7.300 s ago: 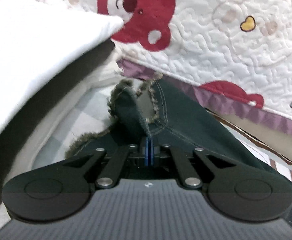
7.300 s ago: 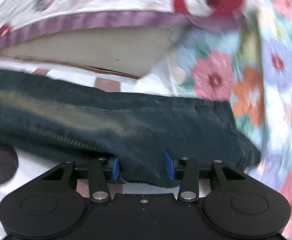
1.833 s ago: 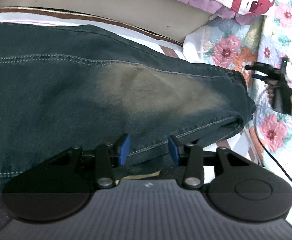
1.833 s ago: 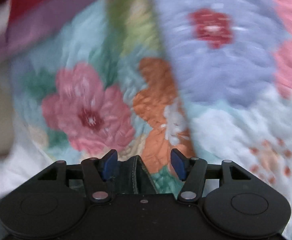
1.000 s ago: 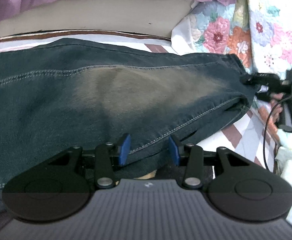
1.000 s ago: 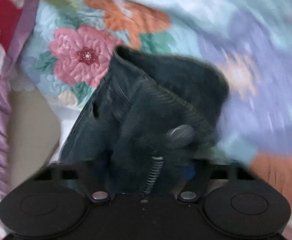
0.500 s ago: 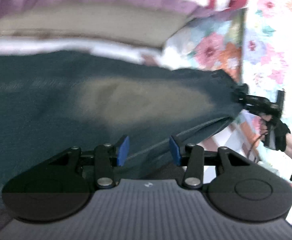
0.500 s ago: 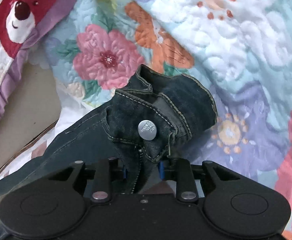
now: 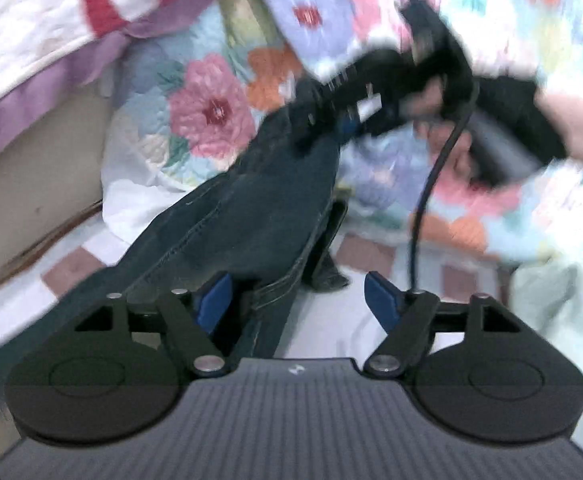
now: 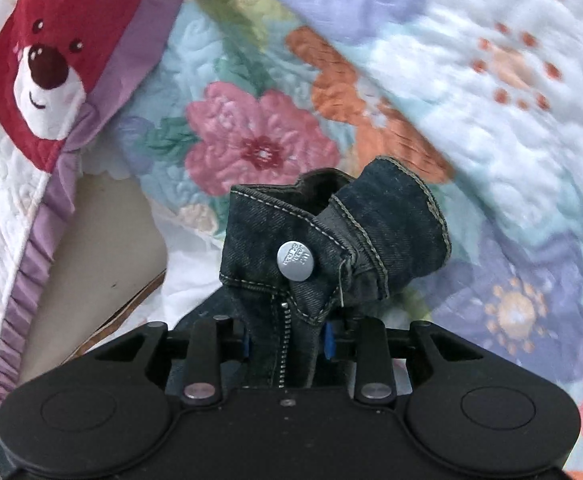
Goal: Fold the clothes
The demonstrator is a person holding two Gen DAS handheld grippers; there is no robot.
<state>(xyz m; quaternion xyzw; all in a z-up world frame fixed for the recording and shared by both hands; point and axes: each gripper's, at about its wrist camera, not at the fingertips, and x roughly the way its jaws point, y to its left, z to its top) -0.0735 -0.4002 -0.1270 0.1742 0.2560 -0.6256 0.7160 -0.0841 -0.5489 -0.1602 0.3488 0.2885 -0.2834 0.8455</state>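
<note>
The left gripper (image 9: pixel 297 294) has its blue-padded jaws spreading apart; a seamed edge of the dark blue denim jeans (image 9: pixel 251 216) lies against the left pad, while the right pad stands clear over the pale checked sheet (image 9: pixel 71 268), so nothing is pinched. From there the jeans run away up the picture as a long, narrow fold to the right gripper (image 9: pixel 355 116), blurred, held in a black-gloved hand (image 9: pixel 503 120) with a black cable (image 9: pixel 423 200) hanging from it.

In the right wrist view, the right gripper (image 10: pixel 287 338) has the jeans' fly between its blue pads, the zipper (image 10: pixel 281 344) running down between them. The jaws are easing open, but the pads still sit against the cloth on both sides. The waistband with its silver metal button (image 10: pixel 294 260) stands bunched just above the fingers. Beyond lie a quilted floral bedspread (image 10: pixel 491 80) and, at left, a white quilt with a red bear and purple frill (image 10: pixel 47 60).
</note>
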